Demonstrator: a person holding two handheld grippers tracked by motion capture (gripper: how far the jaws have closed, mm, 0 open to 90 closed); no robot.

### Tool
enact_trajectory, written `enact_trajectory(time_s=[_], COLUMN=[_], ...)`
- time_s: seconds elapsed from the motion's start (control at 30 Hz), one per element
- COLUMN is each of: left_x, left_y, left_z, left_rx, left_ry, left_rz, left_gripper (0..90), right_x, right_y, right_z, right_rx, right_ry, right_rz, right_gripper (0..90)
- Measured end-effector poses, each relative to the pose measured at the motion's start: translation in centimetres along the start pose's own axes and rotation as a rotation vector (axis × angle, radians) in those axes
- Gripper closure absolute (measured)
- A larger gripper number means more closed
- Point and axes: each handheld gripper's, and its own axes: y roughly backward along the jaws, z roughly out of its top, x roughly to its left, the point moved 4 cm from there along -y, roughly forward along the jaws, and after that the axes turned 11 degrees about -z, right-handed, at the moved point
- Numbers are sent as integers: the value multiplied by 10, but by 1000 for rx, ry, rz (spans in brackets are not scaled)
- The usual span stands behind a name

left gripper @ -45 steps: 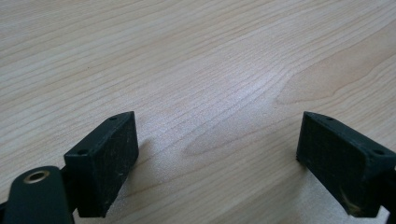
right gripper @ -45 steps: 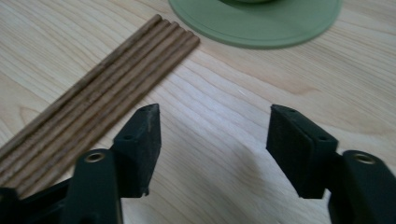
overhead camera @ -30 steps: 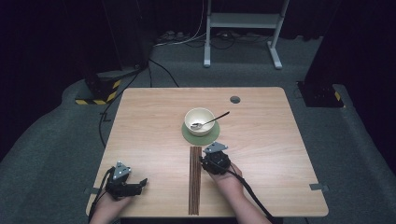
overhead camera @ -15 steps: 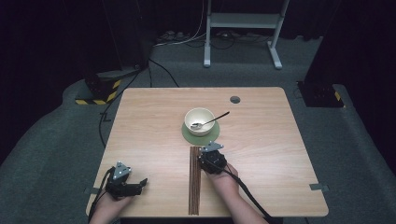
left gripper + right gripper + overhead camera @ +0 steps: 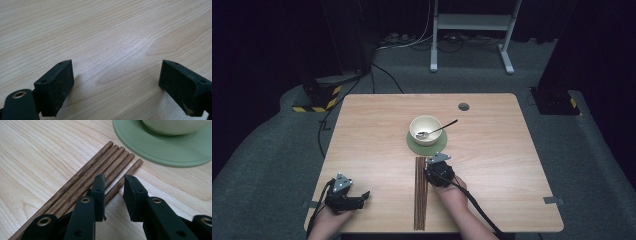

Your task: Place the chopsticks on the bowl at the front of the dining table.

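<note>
A pale wooden surface carries everything here, and a small dark round disc is set into it near the far right corner. Around its middle a round green mat lies flat, with a cream bowl standing on it and a metal spoon resting in the bowl, handle angled out over the rim toward the right. From just short of the mat a row of brown wooden chopsticks runs straight back to the near edge, packed side by side, the rightmost one lying slightly apart from the rest. The right gripper sits low over the far ends of these sticks; its jaws have just been closing and now stand narrowly apart, straddling that separate stick without clearly pressing on it. The left gripper rests at the near left corner, well apart from the sticks, its jaws spread wide over bare wood.
</note>
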Motion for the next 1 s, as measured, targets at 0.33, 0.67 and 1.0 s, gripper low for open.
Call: enact_trajectory(time_s=[0.33, 0.67, 1.0], left_x=[0, 0, 0], left_y=[0, 0, 0], left_z=[0, 0, 0], left_rx=[0, 0, 1], left_ry=[0, 0, -1], left_rz=[0, 0, -1], left_gripper=[126, 126, 126], right_x=[-1, -6, -25], right_y=[-1, 2, 6], right_z=[-2, -5, -12], right_rx=[11, 19, 32], right_ry=[-9, -11, -18], right_rz=[-1, -11, -39], right_gripper=[702, 798, 687])
